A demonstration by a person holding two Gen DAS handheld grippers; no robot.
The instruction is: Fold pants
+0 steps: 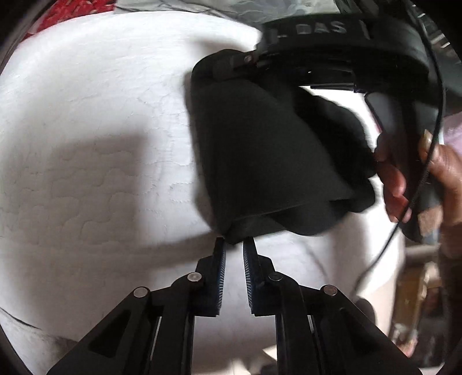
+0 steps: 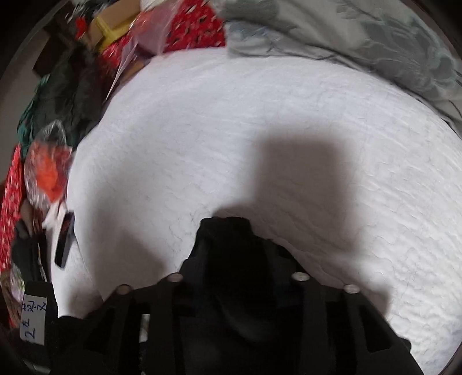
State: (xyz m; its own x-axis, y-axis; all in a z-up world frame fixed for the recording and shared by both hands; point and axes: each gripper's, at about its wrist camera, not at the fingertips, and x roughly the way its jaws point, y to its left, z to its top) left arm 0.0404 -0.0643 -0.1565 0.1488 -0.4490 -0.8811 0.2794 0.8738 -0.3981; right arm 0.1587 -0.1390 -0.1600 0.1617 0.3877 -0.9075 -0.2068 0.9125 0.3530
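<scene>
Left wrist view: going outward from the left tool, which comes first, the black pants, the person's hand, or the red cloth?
1. Black pants: pinched at the left tool tips, just ahead.
2. Person's hand: off to the right, holding the other tool.
3. Red cloth: far top-left, beyond the white mattress.

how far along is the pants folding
Done: the black pants already look bunched into a compact bundle. In hand: both grippers hold it above the white mattress, the left gripper pinching a corner and the right gripper with cloth filling its jaws. Left: laying it down and flattening it.
</scene>
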